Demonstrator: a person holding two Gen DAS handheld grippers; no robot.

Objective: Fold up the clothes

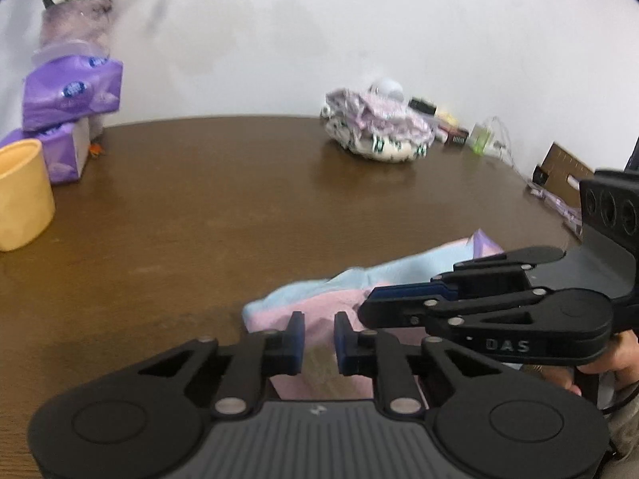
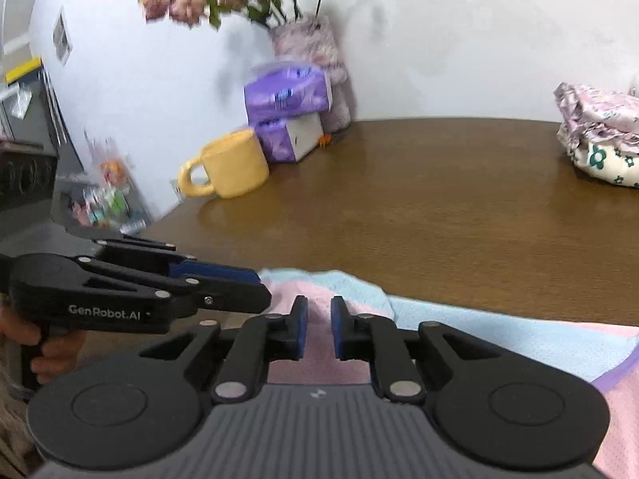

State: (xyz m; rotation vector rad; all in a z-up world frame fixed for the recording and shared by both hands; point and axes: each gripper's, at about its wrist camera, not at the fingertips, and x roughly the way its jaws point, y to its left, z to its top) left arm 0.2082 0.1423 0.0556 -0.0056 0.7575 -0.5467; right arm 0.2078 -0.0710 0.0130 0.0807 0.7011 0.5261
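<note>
A pink, light-blue and lilac garment (image 1: 319, 303) lies bunched on the brown table (image 1: 239, 183) at its near edge. It also shows in the right wrist view (image 2: 479, 331). My left gripper (image 1: 318, 319) hovers over its pink part, jaws a small gap apart with pink cloth showing between them. My right gripper (image 2: 318, 311) stands the same way over the pink fold. Each gripper shows from the side in the other's view, the right one (image 1: 371, 307) and the left one (image 2: 263, 291), tips close together over the cloth. Whether either pinches fabric is unclear.
A yellow mug (image 2: 231, 167) and stacked purple tissue packs (image 2: 287, 95) stand at the far left beside a vase with flowers (image 2: 315, 40). A folded pile of patterned clothes (image 1: 375, 127) sits at the back. Small boxes and cables (image 1: 487, 139) lie at the right edge.
</note>
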